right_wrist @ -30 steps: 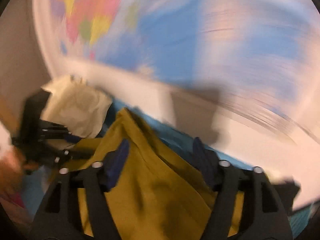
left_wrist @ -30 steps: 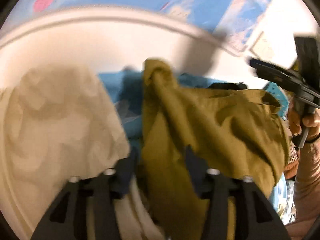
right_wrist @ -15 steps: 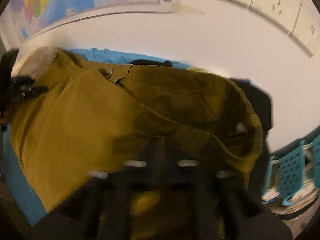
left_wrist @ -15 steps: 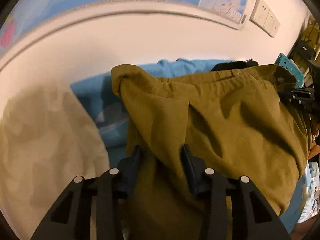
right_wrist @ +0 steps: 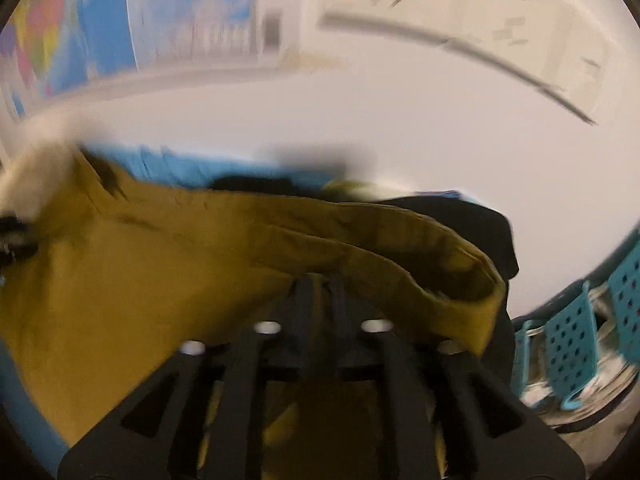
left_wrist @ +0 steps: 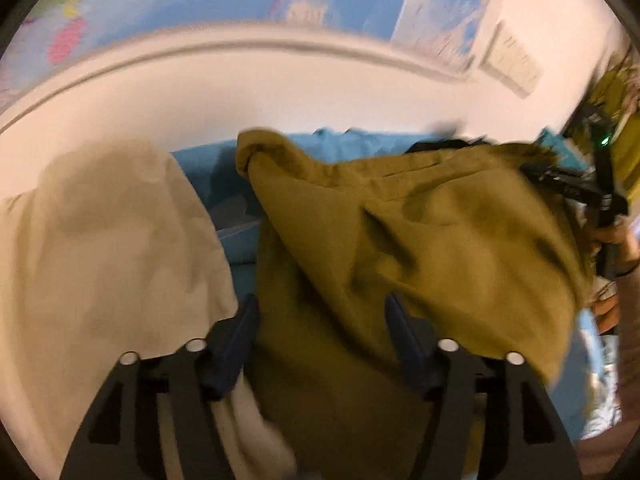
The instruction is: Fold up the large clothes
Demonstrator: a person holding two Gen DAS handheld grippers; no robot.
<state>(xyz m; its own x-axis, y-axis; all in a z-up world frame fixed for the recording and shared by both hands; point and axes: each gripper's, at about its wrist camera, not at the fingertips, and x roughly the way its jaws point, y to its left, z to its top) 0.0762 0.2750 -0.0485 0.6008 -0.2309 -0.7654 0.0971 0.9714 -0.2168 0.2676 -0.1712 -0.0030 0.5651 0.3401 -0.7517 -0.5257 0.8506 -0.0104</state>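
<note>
Two walls of the room fill the background, one carrying a map (left_wrist: pixel 224 8) and one bare white. In front of them the mustard trousers (left_wrist: pixel 420 232) lie bunched over a blue cloth (left_wrist: pixel 224 168), just beside a cream garment (left_wrist: pixel 108 240) on their left and touching a black garment (right_wrist: pixel 476 220) behind. A teal basket (right_wrist: pixel 576 328) stands to the right. My left gripper (left_wrist: pixel 320 336) has just been opening and stands wide with trouser fabric between its fingers. My right gripper (right_wrist: pixel 322 292) looks narrow, nipping the waistband, though blur hides the contact.
</note>
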